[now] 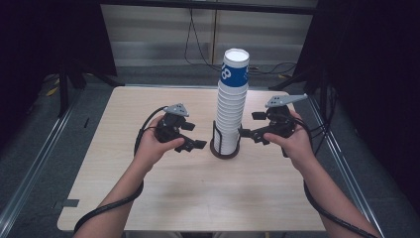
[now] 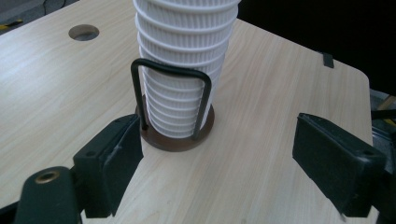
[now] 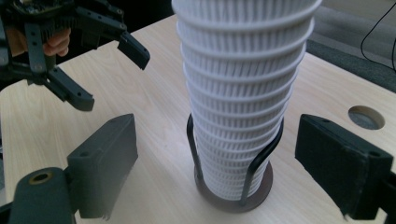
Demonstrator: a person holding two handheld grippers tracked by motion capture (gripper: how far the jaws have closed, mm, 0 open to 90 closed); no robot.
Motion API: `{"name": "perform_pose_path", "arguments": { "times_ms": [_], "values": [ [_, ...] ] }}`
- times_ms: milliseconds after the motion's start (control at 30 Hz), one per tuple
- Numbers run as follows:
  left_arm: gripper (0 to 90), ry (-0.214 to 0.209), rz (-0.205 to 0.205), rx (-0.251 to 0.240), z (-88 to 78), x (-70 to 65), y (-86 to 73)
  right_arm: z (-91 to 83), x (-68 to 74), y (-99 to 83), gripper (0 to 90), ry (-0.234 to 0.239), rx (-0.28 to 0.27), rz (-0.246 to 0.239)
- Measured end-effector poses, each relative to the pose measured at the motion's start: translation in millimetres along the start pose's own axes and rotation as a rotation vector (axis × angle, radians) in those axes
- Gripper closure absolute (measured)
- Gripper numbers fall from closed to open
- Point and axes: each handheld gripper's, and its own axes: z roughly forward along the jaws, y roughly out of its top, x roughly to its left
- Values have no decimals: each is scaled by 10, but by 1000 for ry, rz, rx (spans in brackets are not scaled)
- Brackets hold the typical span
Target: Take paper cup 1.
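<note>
A tall stack of white ribbed paper cups (image 1: pixel 231 106), its top cup banded in blue, stands in a black wire holder on a round brown base (image 1: pixel 225 150) at the table's middle. My left gripper (image 1: pixel 194 135) is open just left of the base, jaws pointing at it. In the left gripper view the stack (image 2: pixel 180 65) rises ahead of the spread jaws. My right gripper (image 1: pixel 249 124) is open right of the stack, close to its lower part. In the right gripper view the stack (image 3: pixel 240 93) stands between the spread jaws, and the left gripper (image 3: pixel 112 77) shows beyond, open.
The light wooden table (image 1: pixel 163 193) has a round hole (image 3: pixel 366 116) near one edge. Dark curtains and stand legs flank the table, and cables hang at the back wall. A cable trails from each gripper along the person's forearms toward the table's front edge.
</note>
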Motion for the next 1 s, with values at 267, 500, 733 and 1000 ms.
{"name": "perform_pose_path", "arguments": {
  "times_ms": [267,500,733,1000],
  "values": [
    [158,3,16,-16,36,1,189,-154,-69,239,125,-15,-36,17],
    [158,10,37,-14,50,10,408,-205,-64,447,124,-19,-57,7],
    [158,12,47,-47,50,-13,623,-240,-67,637,124,-32,-82,7],
    [158,23,73,-41,29,-35,766,-245,-86,727,124,-35,-91,15]
  ]
}}
